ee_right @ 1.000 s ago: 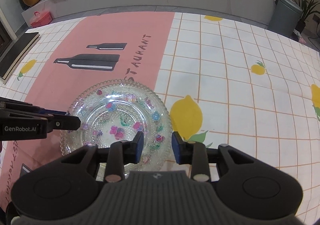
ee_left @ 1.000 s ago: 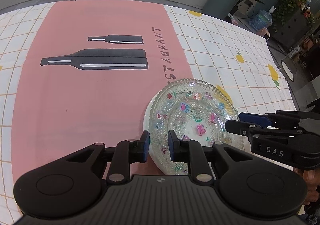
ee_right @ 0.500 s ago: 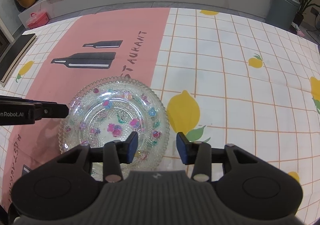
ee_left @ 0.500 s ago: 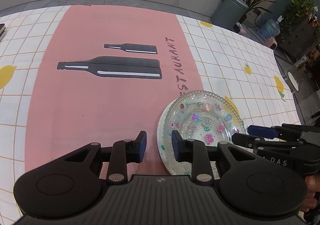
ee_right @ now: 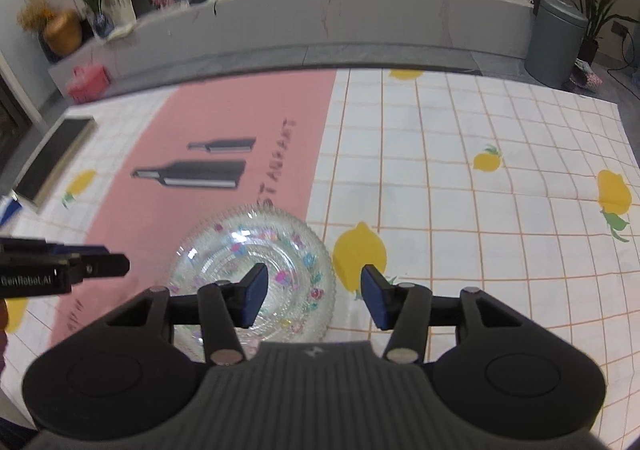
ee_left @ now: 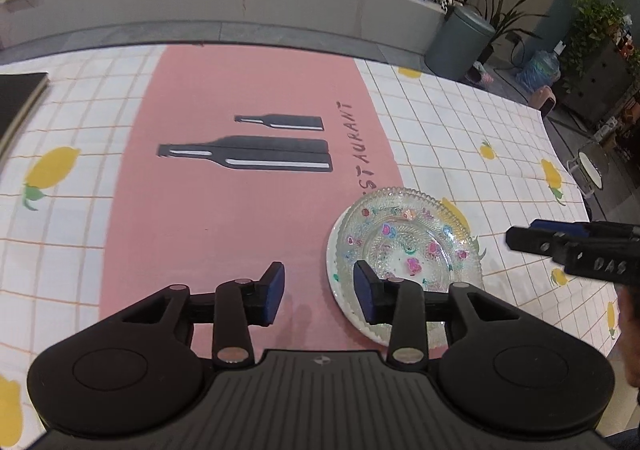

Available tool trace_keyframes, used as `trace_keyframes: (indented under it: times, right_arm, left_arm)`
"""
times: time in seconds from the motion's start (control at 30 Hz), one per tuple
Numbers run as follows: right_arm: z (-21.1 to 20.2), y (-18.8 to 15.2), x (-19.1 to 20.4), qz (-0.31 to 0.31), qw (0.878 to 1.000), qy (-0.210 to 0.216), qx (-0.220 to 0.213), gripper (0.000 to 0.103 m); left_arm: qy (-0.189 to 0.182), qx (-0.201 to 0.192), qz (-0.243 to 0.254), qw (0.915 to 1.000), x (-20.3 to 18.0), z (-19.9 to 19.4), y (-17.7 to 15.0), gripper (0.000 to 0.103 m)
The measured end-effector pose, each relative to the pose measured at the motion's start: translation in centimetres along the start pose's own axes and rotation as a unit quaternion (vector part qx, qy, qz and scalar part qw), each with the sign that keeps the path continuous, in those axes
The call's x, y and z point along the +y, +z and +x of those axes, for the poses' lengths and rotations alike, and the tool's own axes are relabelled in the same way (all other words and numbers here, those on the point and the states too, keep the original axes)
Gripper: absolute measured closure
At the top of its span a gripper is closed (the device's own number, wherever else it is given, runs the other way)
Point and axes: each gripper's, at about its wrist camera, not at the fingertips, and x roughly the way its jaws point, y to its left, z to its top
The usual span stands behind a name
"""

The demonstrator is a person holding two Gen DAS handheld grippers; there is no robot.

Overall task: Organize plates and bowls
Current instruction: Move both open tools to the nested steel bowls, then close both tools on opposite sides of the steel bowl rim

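Note:
A clear glass plate with small coloured flowers [ee_left: 404,246] rests on a white plate whose rim [ee_left: 334,282] shows under its left edge, on the patterned tablecloth. It also shows in the right wrist view [ee_right: 256,246]. My left gripper [ee_left: 319,296] is open and empty, above the cloth just left of the plates, its right finger over their near rim. My right gripper [ee_right: 314,300] is open and empty, above the plates' near right edge. Each gripper shows from the side in the other's view, the right one [ee_left: 568,246] and the left one [ee_right: 68,270].
The cloth [ee_left: 240,218] has a pink panel with black bottle prints and white squares with lemons. A dark flat board [ee_right: 52,160] lies at the table's far left edge. A grey bin [ee_right: 554,42] and plants stand beyond the table's far side.
Both grippers have opened wider and drawn back and up from the plates. The left one has moved left, off the plate's rim. The plates have stayed in place.

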Motion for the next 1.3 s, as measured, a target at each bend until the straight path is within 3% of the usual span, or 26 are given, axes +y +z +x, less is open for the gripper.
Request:
trace_keyframes:
  times: [0.33, 0.53, 0.8, 0.9, 1.13, 1.3]
  right_arm:
    - [-3.7, -3.1, 1.1, 0.006, 1.0, 0.012, -0.017, 0.045]
    - [-4.5, -5.3, 3.1, -0.003, 0.999, 0.029, -0.02, 0.035]
    - [-5.1, -6.6, 2.9, 0.012, 0.999, 0.025, -0.018, 0.034]
    - [-5.6, -7.0, 2.7, 0.022, 0.999, 0.03, -0.023, 0.033]
    - [-5.8, -8.6, 2.7, 0.034, 0.999, 0.026, -0.014, 0.032]
    - [-5.4, -9.6, 2.8, 0.037, 0.999, 0.023, -0.005, 0.029]
  left_arm:
    - [-0.011, -0.01, 0.005, 0.9999, -2.3, -2.6, -3.8, 0.054]
    - [-0.026, -0.002, 0.018, 0.9995, -3.9, -2.8, -5.8, 0.05]
    - [-0.032, -0.05, -0.013, 0.9981, -3.6, -5.5, -7.0, 0.043]
    - [-0.033, -0.067, 0.001, 0.9972, -4.1, -6.5, -6.9, 0.038]
    - [-0.053, -0.031, 0.044, 0.9971, -6.0, -5.6, -8.2, 0.037]
    - [-0.049, -0.015, 0.042, 0.9978, -6.1, -4.9, -9.1, 0.036]
